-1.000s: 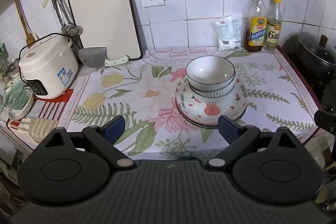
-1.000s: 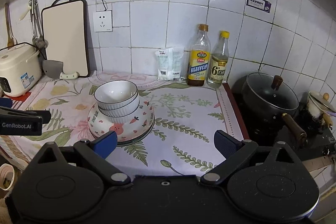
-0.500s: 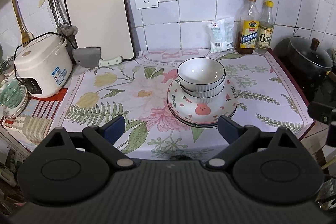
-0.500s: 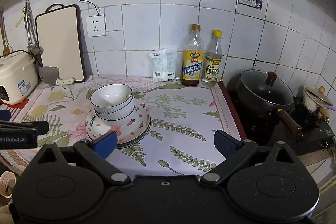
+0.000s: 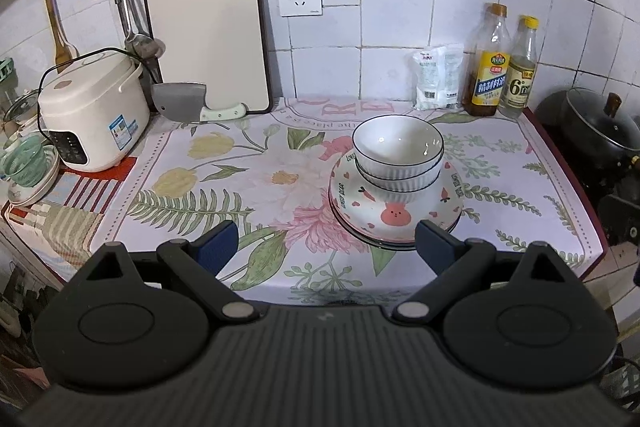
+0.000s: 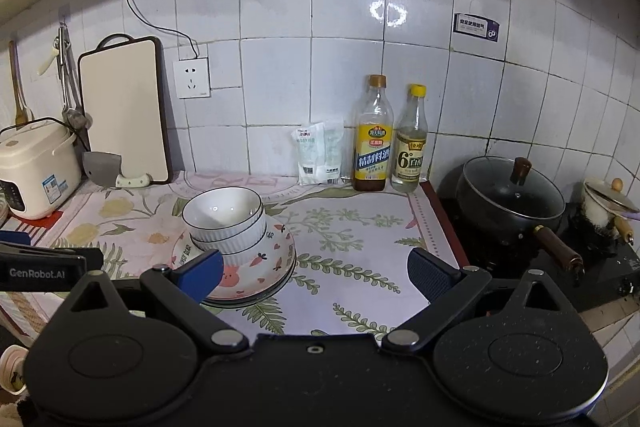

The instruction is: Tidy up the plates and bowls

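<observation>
Two white ribbed bowls (image 5: 398,151) (image 6: 224,223) sit nested on a stack of patterned plates (image 5: 394,215) (image 6: 256,267) with pink animal and carrot prints, on the floral counter mat. My left gripper (image 5: 326,247) hangs open in front of the counter edge, short of the plates, nothing between its blue pads. My right gripper (image 6: 316,273) is open too, back from the mat, its left pad (image 6: 202,275) overlapping the plates' near rim in view. The left gripper's body (image 6: 40,265) shows at the right wrist view's left edge.
A rice cooker (image 5: 90,115), a cleaver (image 5: 188,103) and a cutting board (image 5: 208,31) stand at back left. A white packet (image 5: 438,77) and two bottles (image 5: 502,63) line the wall. A lidded black pot (image 6: 510,197) sits on the stove at right.
Both grippers have drawn back and risen from the counter, so the stack looks smaller and farther. The bowls and plates have not moved. Both stay open.
</observation>
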Action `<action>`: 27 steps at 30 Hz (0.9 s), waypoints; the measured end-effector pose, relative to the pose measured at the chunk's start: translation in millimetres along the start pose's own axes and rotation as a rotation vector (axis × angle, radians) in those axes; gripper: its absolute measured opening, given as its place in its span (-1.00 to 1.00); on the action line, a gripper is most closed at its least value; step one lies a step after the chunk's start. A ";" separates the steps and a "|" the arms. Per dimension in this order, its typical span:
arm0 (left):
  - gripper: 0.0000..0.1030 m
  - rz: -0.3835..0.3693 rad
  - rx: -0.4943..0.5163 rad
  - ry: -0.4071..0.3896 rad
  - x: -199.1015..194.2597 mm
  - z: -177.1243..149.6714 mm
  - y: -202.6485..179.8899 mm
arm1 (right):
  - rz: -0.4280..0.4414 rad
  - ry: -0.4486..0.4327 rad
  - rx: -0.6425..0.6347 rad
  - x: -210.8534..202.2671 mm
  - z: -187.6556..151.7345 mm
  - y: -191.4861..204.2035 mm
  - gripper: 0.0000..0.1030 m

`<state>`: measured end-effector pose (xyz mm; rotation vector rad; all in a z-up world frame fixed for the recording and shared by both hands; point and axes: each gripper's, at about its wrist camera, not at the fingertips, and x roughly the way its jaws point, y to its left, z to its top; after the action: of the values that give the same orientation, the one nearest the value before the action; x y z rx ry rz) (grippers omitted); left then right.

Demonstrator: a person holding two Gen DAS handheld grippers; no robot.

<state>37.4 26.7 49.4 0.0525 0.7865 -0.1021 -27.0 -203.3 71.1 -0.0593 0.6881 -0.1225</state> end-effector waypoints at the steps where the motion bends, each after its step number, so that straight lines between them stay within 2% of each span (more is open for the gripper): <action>1: 0.86 0.001 -0.002 -0.002 -0.5 -0.5 -0.2 | -0.001 0.002 0.001 0.7 -0.3 0.0 0.95; 27: 0.86 -0.016 0.037 0.021 6.0 -8.9 -6.2 | -0.027 0.049 -0.016 14.1 -9.5 1.8 0.95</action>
<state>34.6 20.8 38.8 0.0829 0.8060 -0.1314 -22.1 -203.5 54.7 -0.0809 0.7370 -0.1451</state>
